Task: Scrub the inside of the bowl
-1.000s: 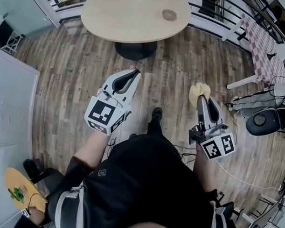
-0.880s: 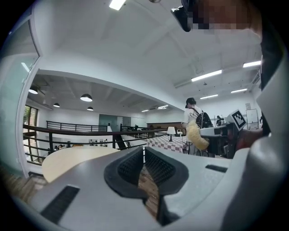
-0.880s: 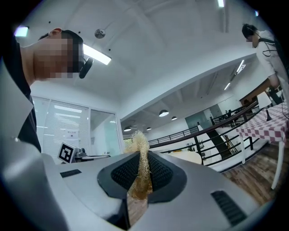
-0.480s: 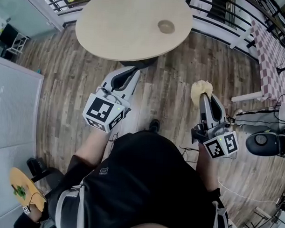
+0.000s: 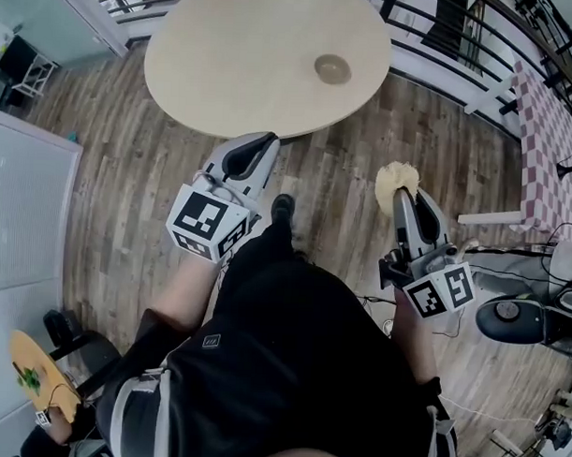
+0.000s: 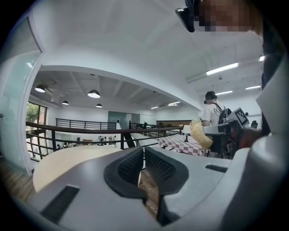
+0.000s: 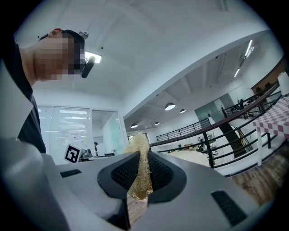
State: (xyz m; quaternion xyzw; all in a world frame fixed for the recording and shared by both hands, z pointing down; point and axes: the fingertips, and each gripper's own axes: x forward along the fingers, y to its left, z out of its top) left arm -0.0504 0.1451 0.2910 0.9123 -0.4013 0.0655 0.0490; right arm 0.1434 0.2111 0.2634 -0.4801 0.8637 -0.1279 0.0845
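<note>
Hovering at the near edge of a round pale wooden table (image 5: 226, 71), the left gripper (image 5: 268, 140) is clenched on nothing. The right gripper (image 5: 406, 201) pinches a straw-coloured fibrous scrubber (image 5: 396, 180) over open plank floor (image 5: 335, 178); the small brown bowl (image 5: 332, 68) sits on the tabletop, well apart.

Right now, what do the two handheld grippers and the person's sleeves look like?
The left gripper and right gripper are matching light-grey plastic shells tapering to black textured pads. Each carries a white cube printed with black square markers at its rear. The person wears a black top, forearms uncovered.
</note>
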